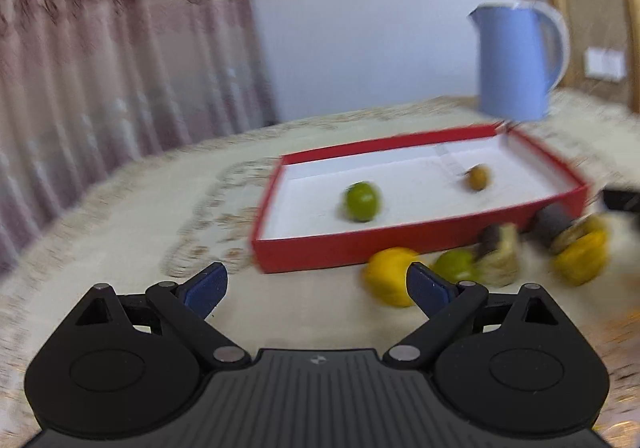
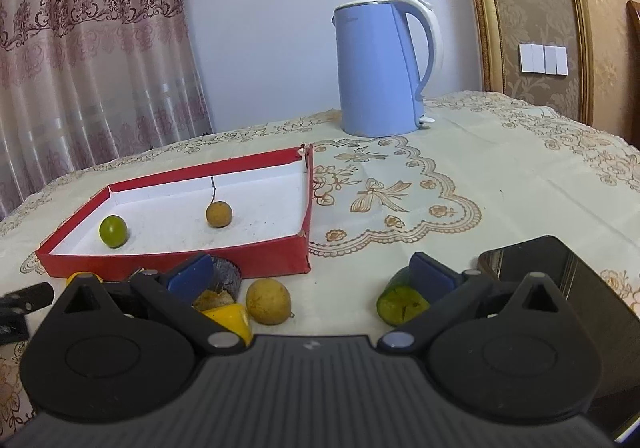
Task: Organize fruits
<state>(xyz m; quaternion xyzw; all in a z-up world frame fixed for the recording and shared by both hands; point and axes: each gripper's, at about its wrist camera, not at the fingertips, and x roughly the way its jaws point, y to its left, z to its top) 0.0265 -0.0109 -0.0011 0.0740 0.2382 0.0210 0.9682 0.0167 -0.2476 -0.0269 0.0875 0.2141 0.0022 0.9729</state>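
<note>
Right wrist view shows the right hand-held gripper (image 2: 310, 280) spread wide and empty, low over the tabletop (image 2: 460, 184), with a tan round fruit (image 2: 268, 301) lying between its fingers in front of the red box (image 2: 248, 264). Two fruits already sit in the box: a green one (image 2: 113, 231) and a brown one (image 2: 219, 214). The left hand-held gripper (image 1: 316, 286) is also released, empty. The step looks like a pick; next, the right fingers would need to close squarely on the tan fruit without rolling it.
</note>
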